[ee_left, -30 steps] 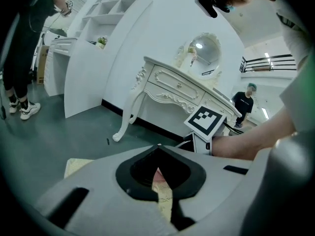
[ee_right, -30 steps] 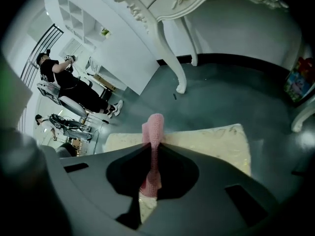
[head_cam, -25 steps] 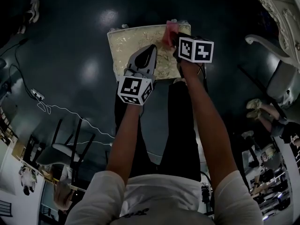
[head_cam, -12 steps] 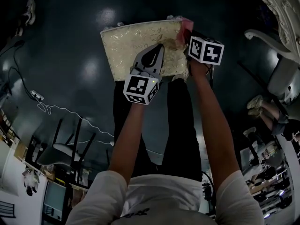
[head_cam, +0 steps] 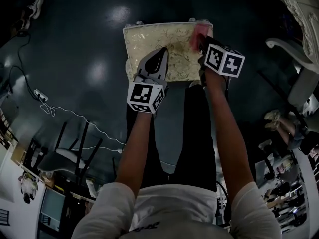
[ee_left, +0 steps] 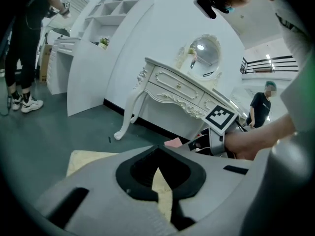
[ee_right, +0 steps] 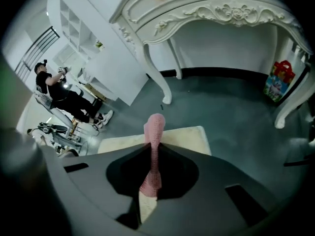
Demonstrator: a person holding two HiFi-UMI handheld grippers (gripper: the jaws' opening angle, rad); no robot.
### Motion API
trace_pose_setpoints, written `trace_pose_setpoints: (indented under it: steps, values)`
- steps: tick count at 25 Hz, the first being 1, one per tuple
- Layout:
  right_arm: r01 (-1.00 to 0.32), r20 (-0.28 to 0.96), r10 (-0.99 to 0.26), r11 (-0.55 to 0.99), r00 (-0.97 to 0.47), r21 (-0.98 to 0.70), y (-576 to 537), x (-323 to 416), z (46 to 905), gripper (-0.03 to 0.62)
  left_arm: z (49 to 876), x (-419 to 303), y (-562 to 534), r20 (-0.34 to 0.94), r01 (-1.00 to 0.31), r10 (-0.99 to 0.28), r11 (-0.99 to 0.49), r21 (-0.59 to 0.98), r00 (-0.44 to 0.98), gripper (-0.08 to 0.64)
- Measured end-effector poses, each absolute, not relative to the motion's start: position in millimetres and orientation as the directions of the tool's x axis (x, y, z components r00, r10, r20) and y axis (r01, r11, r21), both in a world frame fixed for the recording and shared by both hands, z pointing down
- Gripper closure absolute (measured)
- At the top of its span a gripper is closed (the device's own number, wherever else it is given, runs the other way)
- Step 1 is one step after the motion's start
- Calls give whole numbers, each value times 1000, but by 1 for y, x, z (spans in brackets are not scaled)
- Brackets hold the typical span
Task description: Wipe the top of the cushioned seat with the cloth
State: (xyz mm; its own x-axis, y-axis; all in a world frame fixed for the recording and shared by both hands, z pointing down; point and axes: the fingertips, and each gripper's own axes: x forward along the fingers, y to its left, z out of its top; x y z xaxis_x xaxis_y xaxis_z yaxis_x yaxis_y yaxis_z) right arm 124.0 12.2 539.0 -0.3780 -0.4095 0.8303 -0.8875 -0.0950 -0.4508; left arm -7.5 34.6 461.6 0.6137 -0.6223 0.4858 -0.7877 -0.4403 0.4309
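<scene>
The cream cushioned seat [head_cam: 149, 40] stands on the dark floor ahead of the person's legs. The pink cloth [head_cam: 201, 31] lies at its far right part, and my right gripper [head_cam: 204, 41] is shut on it. In the right gripper view the cloth [ee_right: 153, 146] stands pinched upright between the jaws, with the seat [ee_right: 184, 134] beyond. My left gripper [head_cam: 159, 56] hovers over the seat's middle, jaws shut with nothing in them. The left gripper view shows the seat [ee_left: 88, 159] below and the cloth [ee_left: 173, 142] to the right.
A white carved dressing table [ee_right: 206, 14] stands just beyond the seat. A white cable [head_cam: 60, 114] trails over the floor at left. A chair [head_cam: 299, 78] and a person's feet sit at right. A colourful bag [ee_right: 278, 80] leans by a table leg.
My right gripper carried the cloth out to the seat's far right corner, then back a little inward. The left gripper stayed over the seat's middle.
</scene>
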Motion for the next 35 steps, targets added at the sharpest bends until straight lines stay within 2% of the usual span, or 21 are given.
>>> trace_pose_setpoints:
  steps: [3, 8, 11, 15, 23, 35]
  values:
    - [-848, 790, -398, -49, -467, -527, 8, 52, 530, 571, 462, -56, 33, 517, -822, -642, -402, 403, 567, 554]
    - [-792, 749, -301, 41, -591, -609, 9, -71, 539, 571, 462, -134, 27, 542, -864, -675, -339, 373, 500, 554]
    - [-781, 748, -246, 65, -616, -621, 10, -126, 551, 571, 461, -170, 20, 541, -874, -692, -316, 369, 478, 553]
    - [-800, 776, -202, 85, -597, -593, 10, -162, 565, 571, 461, -200, 17, 544, -884, -704, -295, 362, 457, 554]
    - [-832, 812, -180, 98, -555, -546, 17, -164, 577, 571, 466, -207, 27, 547, -884, -701, -292, 365, 457, 554]
    - [-837, 800, -275, 38, -533, -545, 20, -57, 566, 571, 468, -106, 33, 535, -839, -649, -370, 399, 541, 553]
